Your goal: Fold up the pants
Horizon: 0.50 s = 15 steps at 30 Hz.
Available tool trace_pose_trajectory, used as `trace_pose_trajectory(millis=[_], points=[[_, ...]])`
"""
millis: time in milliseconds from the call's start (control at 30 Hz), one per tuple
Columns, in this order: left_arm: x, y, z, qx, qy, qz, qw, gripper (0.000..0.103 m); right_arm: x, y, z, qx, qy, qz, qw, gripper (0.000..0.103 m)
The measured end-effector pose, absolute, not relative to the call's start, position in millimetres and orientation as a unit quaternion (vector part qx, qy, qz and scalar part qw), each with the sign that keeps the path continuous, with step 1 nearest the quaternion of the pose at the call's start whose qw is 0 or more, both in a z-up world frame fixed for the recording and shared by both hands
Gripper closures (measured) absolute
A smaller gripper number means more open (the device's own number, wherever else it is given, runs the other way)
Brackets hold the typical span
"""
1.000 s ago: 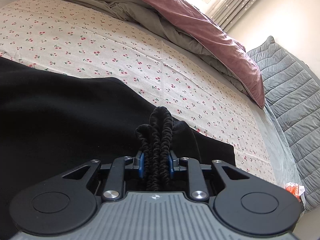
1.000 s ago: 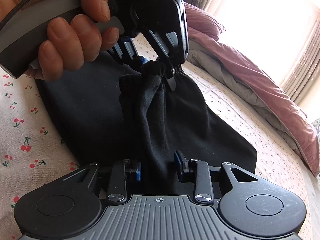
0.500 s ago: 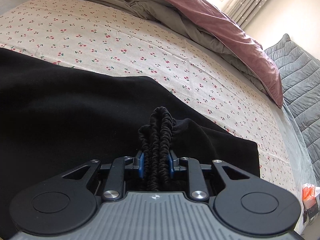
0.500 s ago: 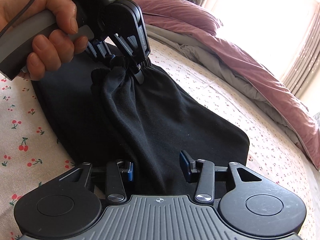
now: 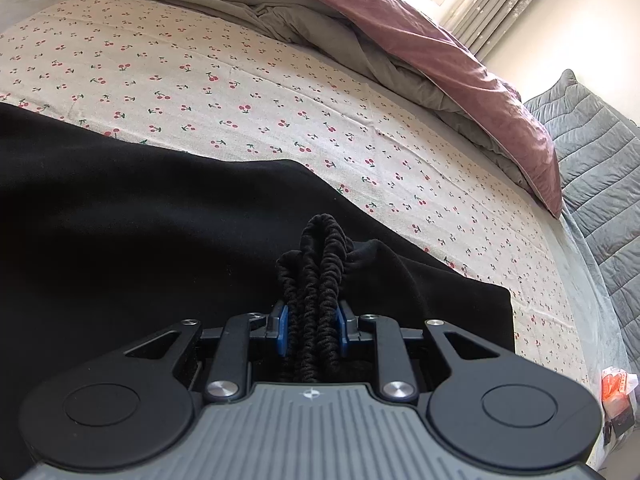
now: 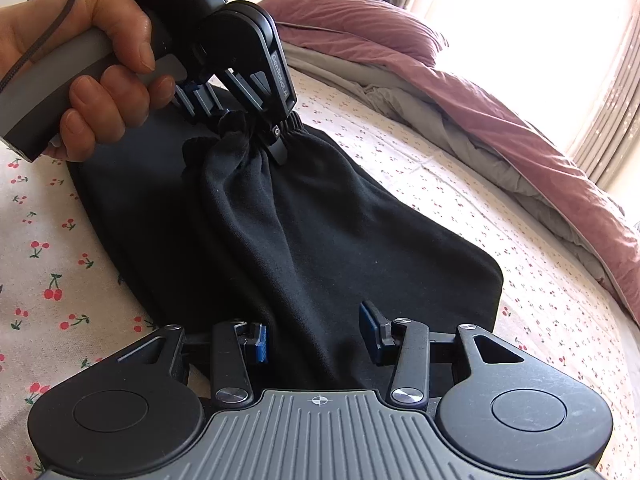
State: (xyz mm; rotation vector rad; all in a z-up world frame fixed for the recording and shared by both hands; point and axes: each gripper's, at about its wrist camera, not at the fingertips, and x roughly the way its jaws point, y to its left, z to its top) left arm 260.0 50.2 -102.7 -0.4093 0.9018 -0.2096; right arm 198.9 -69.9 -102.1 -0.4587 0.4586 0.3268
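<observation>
Your left hand (image 6: 86,80) sits at the upper left of the right wrist view, fingers wrapped round the grey handle, thumb on top, a dark cord looping over the back of the hand. From there the left gripper (image 6: 236,120) slants downward toward the bed. Its jaws are drawn nearly together on the gathered elastic waistband (image 5: 316,280) of the black pants (image 6: 288,240); in the left wrist view the ribbed band stands bunched upright between the blue pads (image 5: 282,330), pressed on both sides.

The pants lie on the cherry-print sheet (image 5: 200,80). The fabric is lifted into a ridge at the waistband, with folds fanning from the pinch down toward your right gripper (image 6: 316,338), and the rest is spread flat on the sheet on both sides.

Your right gripper is at the bottom of its own view, pointing shallowly down over the cloth. Its jaws stand partly apart, the blue pads clear of the fabric that runs between them; they hold nothing.

Farther right, a pink duvet (image 5: 440,60) with a grey underside is heaped along the far edge of the bed, and a grey quilted cover (image 5: 600,160) lies beyond it. Bright window light comes in at the upper right.
</observation>
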Motion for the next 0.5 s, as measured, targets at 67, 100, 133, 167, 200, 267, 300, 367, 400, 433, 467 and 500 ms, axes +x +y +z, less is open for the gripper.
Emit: trace_pose_trajectory(millis=[67,100,133,167,200,267,300,367,400,433,467,500], points=[[260,51,-103,-0.191,0.431,-0.098,0.876,0.081,200,-70,-102,-0.223,0.224,0.161,0.935,0.061],[260,52,-104,-0.191,0.433,-0.097,0.875,0.081,200,-70,-102,-0.221,0.224,0.163,0.935,0.061],[260,52,-105,-0.19,0.436,-0.096,0.874,0.081,200,-70,-102,-0.22,0.226,0.164,0.935,0.061],[260,53,-105,-0.191,0.438,-0.094,0.874,0.081,201,-69,-102,-0.22,0.225,0.164,0.935,0.061],[260,54,-105,-0.194,0.438,-0.094,0.873,0.081,200,-69,-102,-0.22,0.225,0.164,0.935,0.061],[262,58,-105,-0.199,0.443,-0.092,0.869,0.081,200,-70,-102,-0.221,0.225,0.165,0.935,0.061],[263,61,-106,-0.203,0.446,-0.089,0.867,0.081,199,-70,-102,-0.221,0.225,0.165,0.934,0.061],[265,67,-105,-0.211,0.446,-0.081,0.866,0.081,199,-71,-103,-0.221,0.226,0.166,0.934,0.061],[265,68,-105,-0.212,0.444,-0.08,0.867,0.081,198,-72,-102,-0.221,0.226,0.166,0.934,0.061],[266,69,-106,-0.212,0.445,-0.081,0.867,0.079,197,-72,-102,-0.222,0.226,0.167,0.934,0.061],[266,68,-109,-0.212,0.449,-0.081,0.864,0.076,197,-72,-102,-0.222,0.226,0.167,0.934,0.061],[267,67,-112,-0.207,0.454,-0.08,0.863,0.075,197,-73,-102,-0.222,0.227,0.167,0.934,0.061]])
